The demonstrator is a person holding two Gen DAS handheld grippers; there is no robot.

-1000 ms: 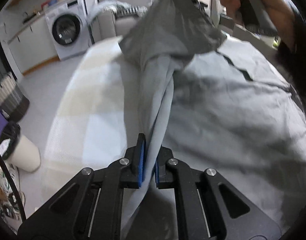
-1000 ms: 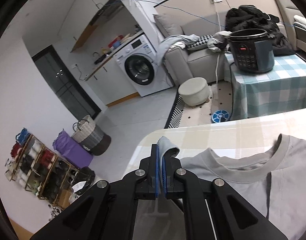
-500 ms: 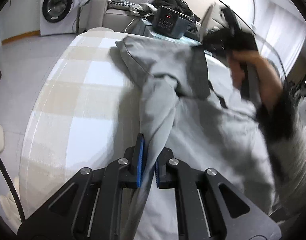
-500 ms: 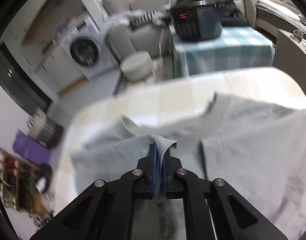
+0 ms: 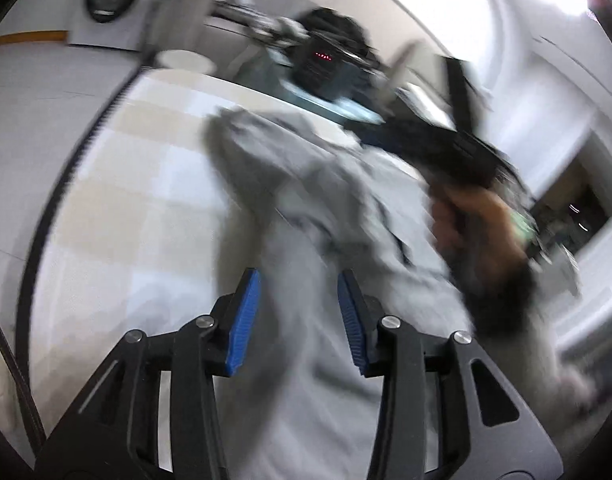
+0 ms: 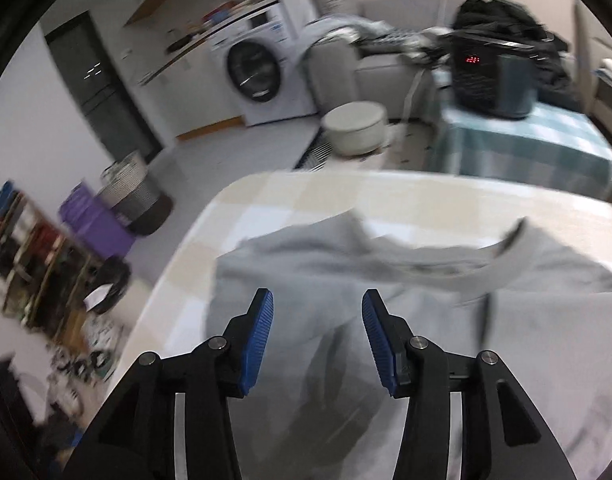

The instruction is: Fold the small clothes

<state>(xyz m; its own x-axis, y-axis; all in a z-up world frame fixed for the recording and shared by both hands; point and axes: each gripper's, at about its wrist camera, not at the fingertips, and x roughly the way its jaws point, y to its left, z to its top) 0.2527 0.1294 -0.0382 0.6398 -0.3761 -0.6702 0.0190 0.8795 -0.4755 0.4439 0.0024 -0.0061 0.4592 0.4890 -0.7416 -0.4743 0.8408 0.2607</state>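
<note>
Garment: grey shirt, lying on a checked table, collar toward the far edge, one side folded in over the body.

Left gripper: jaws opening; a band of grey cloth passes between the blue pads, not pressed by either; picture blurred.

Right gripper: jaws opening, released, directly above the folded edge of the shirt; cloth lies below and between the pads, apart from both.

Hand: person's right, on its gripper's handle, over the shirt's far side.
</note>
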